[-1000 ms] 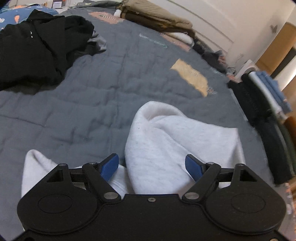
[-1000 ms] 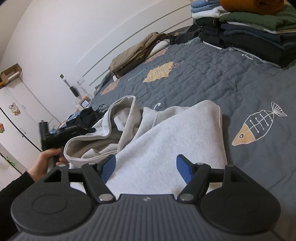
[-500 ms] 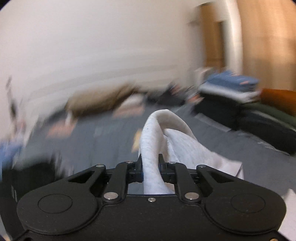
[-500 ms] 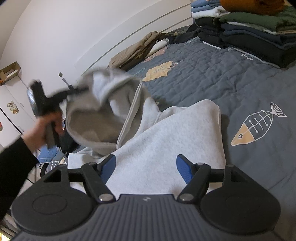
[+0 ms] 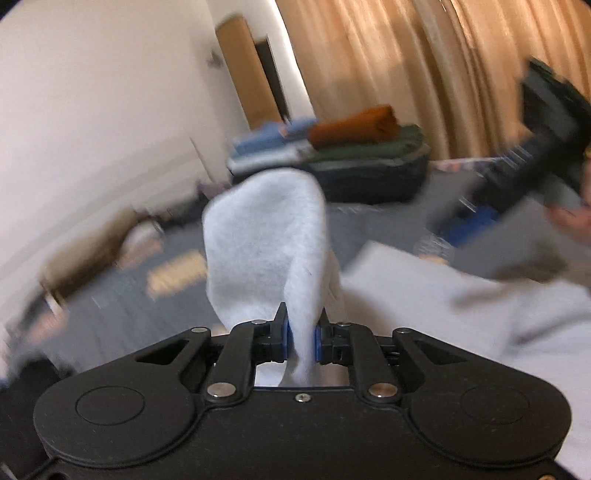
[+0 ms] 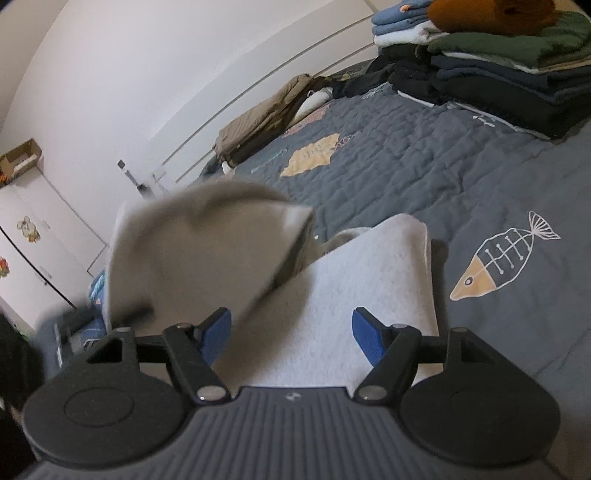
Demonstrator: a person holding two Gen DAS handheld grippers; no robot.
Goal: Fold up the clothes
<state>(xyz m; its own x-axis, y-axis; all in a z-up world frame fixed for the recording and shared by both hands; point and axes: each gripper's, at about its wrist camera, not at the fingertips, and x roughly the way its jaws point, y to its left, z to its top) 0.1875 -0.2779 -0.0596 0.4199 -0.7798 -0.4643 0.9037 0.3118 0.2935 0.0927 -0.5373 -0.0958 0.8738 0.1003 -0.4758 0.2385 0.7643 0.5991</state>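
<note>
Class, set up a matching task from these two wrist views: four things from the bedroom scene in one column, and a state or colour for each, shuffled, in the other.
Things
1. left gripper
2. right gripper
3. quilt
4. top garment of the folded pile

States or colours
A. orange-brown
B. open, nothing between its fingers
C. dark grey with a fish-skeleton drawing
D. shut on the pale grey sweatshirt

Pairs: 1-D, 2-B, 3-C, 4-A
</note>
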